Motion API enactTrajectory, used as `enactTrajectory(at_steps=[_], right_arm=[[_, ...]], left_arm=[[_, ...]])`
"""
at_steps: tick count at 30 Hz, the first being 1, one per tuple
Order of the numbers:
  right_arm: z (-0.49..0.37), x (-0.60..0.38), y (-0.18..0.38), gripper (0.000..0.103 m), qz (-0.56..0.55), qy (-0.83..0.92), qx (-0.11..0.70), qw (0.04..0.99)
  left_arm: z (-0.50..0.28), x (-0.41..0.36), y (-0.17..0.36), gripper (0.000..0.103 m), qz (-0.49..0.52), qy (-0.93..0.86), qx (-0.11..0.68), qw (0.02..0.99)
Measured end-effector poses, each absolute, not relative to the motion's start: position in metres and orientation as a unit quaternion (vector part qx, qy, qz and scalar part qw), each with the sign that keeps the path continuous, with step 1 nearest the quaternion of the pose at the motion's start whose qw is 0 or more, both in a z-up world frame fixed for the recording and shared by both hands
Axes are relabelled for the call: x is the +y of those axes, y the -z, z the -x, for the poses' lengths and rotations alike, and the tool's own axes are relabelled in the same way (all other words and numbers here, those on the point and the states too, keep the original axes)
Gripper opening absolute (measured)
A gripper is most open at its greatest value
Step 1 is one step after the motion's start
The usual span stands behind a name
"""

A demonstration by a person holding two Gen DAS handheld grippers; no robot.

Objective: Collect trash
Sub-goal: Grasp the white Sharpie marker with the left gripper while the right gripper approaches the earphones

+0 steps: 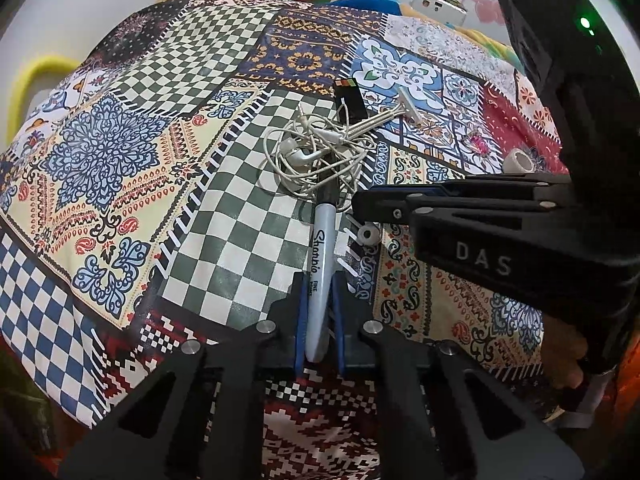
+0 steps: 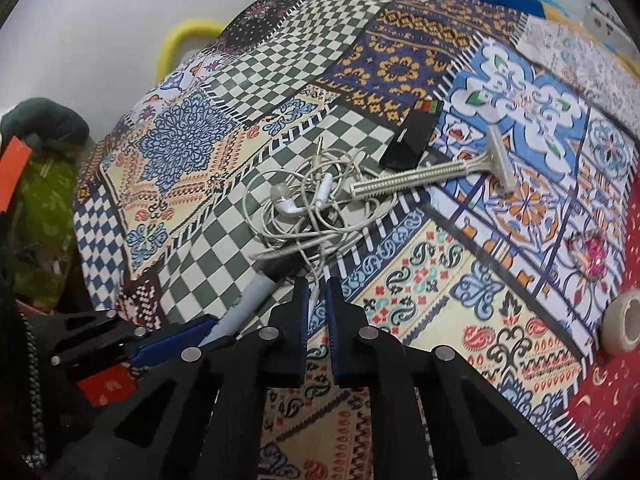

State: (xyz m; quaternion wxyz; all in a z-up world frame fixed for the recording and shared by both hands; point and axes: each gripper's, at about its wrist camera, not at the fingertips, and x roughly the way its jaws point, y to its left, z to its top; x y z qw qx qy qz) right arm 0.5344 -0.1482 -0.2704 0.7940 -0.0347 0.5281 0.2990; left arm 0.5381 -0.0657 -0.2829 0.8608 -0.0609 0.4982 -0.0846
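Left wrist view: left gripper (image 1: 320,320) clenched on grey Sharpie marker (image 1: 319,256) lying on patchwork bedspread (image 1: 100,152), right gripper (image 2: 318,300) closed on thin white earphone cable (image 2: 304,208); lifting risks dragging tangled cable.

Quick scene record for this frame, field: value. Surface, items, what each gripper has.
surface: patchwork bedspread
left gripper: shut on the marker, gripping its barrel
right gripper: shut, pinching a thin strand of the earphone cable
earphones: tangled white pile, lying over the marker's dark cap end
razor: flat on the bedspread, handle end by the earphones
black card: flat, beyond the earphones
tape roll: on the red patch, apart from the rest
loose eartip: beside the marker
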Motion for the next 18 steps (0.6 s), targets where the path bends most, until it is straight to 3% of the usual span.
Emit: enactTrajectory(at_steps=[9, 18], right_arm=[[-0.538, -0.144, 0.271, 0.004, 0.056, -0.282, 0.519, 0.805], [-0.550, -0.139, 0.274, 0.003, 0.066, -0.248, 0.514, 0.818]], left_arm=[[-0.533, -0.047, 0.257, 0.009, 0.136, 0.107, 0.482, 0.859], [-0.509, -0.032, 0.245, 0.009, 0.108, 0.087, 0.480, 0.866]])
